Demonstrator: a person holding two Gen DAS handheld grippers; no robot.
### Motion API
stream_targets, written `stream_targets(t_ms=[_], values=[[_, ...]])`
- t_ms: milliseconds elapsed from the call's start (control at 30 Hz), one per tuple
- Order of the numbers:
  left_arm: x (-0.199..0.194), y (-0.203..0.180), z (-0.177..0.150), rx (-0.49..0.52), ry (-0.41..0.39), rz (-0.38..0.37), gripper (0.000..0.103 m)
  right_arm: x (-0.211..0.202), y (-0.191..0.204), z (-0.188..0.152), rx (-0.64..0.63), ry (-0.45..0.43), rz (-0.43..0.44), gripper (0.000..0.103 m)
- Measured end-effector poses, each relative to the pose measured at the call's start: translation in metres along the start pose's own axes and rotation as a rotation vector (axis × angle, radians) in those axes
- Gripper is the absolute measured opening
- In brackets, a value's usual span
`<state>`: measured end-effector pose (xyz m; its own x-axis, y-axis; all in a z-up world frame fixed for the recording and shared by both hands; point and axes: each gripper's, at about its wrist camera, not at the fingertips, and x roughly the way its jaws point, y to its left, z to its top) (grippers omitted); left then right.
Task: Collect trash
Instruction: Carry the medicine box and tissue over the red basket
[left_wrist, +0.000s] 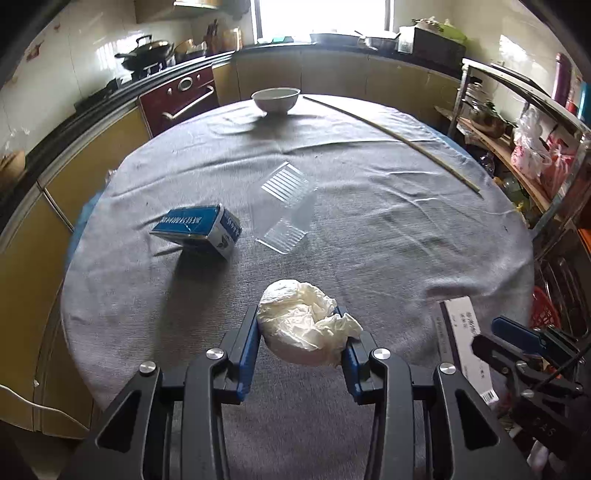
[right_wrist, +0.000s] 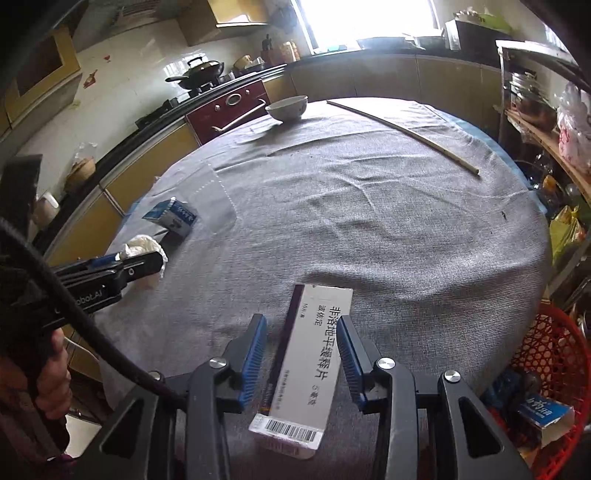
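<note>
Grey cloth-covered round table (left_wrist: 369, 229) filled the kitchen. My left gripper (left_wrist: 301, 332) pinched a crumpled white tissue wad (left_wrist: 303, 321); my right gripper (right_wrist: 301, 347) clamped a long white medicine box (right_wrist: 310, 354), both lifted, presumably bound for the red mesh basket (right_wrist: 546, 354) alongside.

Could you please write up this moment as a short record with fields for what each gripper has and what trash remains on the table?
left gripper: shut on the crumpled white tissue, held off the cloth
right gripper: shut on the long white medicine box
still on table: blue and white carton lying tipped; clear plastic tray beside it
not trash, apparently: white bowl at the far edge; thin stick along the far right
surface: grey cloth over a round table
bin: red basket at the right, a blue carton already inside
</note>
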<state>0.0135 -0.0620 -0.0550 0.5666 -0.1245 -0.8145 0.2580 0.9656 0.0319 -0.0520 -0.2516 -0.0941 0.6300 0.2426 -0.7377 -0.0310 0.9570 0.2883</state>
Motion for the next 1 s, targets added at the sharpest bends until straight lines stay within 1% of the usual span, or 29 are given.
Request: stream_targets(t_ms=[67, 100, 167, 233, 300, 333, 400, 567, 700, 800, 867, 900, 933, 967, 1000], values=[[-0.003, -0.001, -0.003, 0.000, 0.000, -0.001, 0.041, 0.004, 0.002, -0.003, -0.012, 0.025, -0.038, 0.043], [-0.004, 0.000, -0.004, -0.003, 0.001, -0.002, 0.041, 0.007, 0.000, -0.006, 0.002, 0.038, -0.046, 0.043], [-0.007, 0.001, -0.007, -0.006, 0.000, 0.003, 0.041, 0.011, -0.008, -0.012, 0.033, 0.058, -0.042, 0.043], [-0.008, 0.003, -0.010, -0.012, 0.000, 0.007, 0.041, 0.013, -0.015, -0.015, 0.062, 0.082, -0.060, 0.043], [-0.009, 0.003, -0.013, -0.015, 0.000, 0.009, 0.041, 0.013, -0.022, -0.016, 0.106, 0.093, -0.056, 0.046], [-0.010, 0.004, -0.014, -0.013, -0.002, 0.012, 0.041, 0.012, -0.026, -0.015, 0.135, 0.096, -0.053, 0.050], [-0.010, 0.004, -0.015, -0.010, -0.004, 0.013, 0.041, 0.011, -0.029, -0.014, 0.159, 0.098, -0.063, 0.054], [-0.007, 0.004, -0.016, -0.004, -0.002, 0.009, 0.041, 0.020, -0.023, -0.010, 0.157, 0.133, -0.074, 0.054], [-0.006, 0.005, -0.018, -0.001, -0.003, 0.007, 0.041, 0.030, -0.005, -0.007, 0.121, 0.158, -0.071, 0.056], [-0.006, 0.007, -0.019, -0.006, -0.002, 0.005, 0.041, 0.036, 0.010, -0.007, 0.050, 0.153, -0.132, 0.057], [-0.005, 0.010, -0.020, -0.009, -0.001, 0.005, 0.041, 0.038, 0.016, -0.008, 0.008, 0.147, -0.148, 0.057], [-0.005, 0.011, -0.021, -0.011, 0.001, 0.005, 0.041, 0.039, 0.017, -0.009, -0.011, 0.144, -0.157, 0.056], [-0.005, 0.012, -0.021, -0.013, 0.002, 0.005, 0.041, 0.038, 0.019, -0.010, -0.027, 0.143, -0.169, 0.050], [-0.005, 0.012, -0.021, -0.015, 0.003, 0.005, 0.041, 0.038, 0.020, -0.011, -0.049, 0.141, -0.183, 0.050], [-0.005, 0.012, -0.022, -0.015, 0.002, 0.005, 0.041, 0.038, 0.020, -0.011, -0.053, 0.141, -0.180, 0.050]])
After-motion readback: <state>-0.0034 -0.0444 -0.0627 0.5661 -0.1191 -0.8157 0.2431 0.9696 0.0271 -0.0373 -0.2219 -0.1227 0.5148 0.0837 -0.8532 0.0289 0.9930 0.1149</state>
